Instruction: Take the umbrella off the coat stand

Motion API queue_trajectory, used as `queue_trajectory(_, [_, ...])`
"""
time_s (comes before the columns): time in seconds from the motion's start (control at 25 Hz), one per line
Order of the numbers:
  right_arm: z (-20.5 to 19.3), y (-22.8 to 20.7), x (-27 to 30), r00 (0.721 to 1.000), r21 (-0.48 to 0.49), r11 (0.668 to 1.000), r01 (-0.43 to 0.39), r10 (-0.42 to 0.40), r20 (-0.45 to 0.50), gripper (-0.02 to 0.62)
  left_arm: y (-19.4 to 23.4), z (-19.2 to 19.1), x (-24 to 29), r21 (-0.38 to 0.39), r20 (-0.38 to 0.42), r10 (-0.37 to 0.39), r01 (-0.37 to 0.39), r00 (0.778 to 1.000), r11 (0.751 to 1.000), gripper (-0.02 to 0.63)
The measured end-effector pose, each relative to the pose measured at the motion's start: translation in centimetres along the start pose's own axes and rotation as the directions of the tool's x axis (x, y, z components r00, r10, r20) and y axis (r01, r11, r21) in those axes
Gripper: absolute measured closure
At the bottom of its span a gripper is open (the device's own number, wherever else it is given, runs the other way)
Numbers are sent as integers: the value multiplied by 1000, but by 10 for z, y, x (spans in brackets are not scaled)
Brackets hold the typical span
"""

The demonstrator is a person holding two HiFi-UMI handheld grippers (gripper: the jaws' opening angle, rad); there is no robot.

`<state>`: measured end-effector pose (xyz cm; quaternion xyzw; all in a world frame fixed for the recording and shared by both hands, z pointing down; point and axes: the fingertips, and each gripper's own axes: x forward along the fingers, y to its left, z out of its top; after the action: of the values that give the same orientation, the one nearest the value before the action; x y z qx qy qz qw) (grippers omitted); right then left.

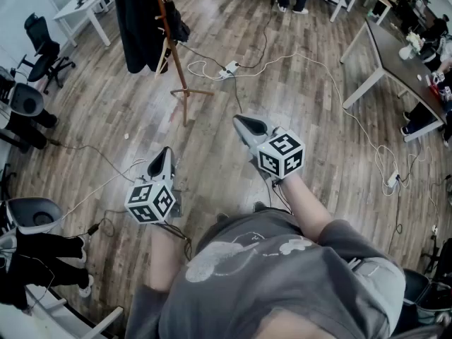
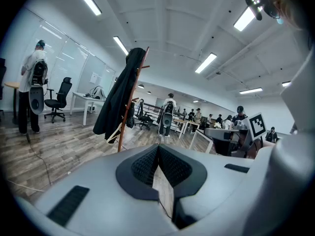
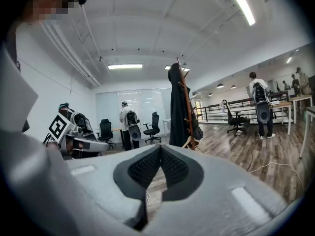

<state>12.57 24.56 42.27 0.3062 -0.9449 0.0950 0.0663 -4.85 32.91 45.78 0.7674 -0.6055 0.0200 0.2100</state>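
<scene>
A wooden coat stand [image 1: 174,55] rises from the floor ahead of me, with a dark coat [image 1: 140,20] draped over it. In the left gripper view the coat stand [image 2: 131,113] and coat [image 2: 118,102] are to the left; in the right gripper view the stand [image 3: 187,113] is just right of centre. A pale curved piece [image 2: 115,132] hangs low under the coat; I cannot tell whether it is the umbrella's handle. My left gripper [image 1: 167,154] [image 2: 158,149] and right gripper [image 1: 241,123] [image 3: 160,149] are both shut and empty, well short of the stand.
White cables and a power strip [image 1: 227,69] lie on the wood floor behind the stand's feet. A dark desk [image 1: 395,48] is at the right, office chairs [image 1: 41,48] and a white table [image 1: 85,6] at the left. People stand in the background [image 2: 32,90].
</scene>
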Motion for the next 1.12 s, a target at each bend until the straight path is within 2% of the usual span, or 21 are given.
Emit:
queue_trajectory(0.48, [-18,32,18,999,7,1000,-19,19,-42,598,12,-11,-9,37,-40,-2,3,999,999,600])
queue_trajectory(0.68, [-28,45,27,998,19,999,-32,33,-49,597,25,-28,-15,13,-69,2,-1,998,1000,600])
queue_trajectory(0.8, [-30,54,30,996,17,997,-73,74,-48,597,29,-31,-15,2,-77,-1,1,997,1000,600])
queue_trajectory(1.12, [-40,38,50,996,67,996,-61,65,-65,597,35,-45,1,-11,-126,-27,26,992,1000,600])
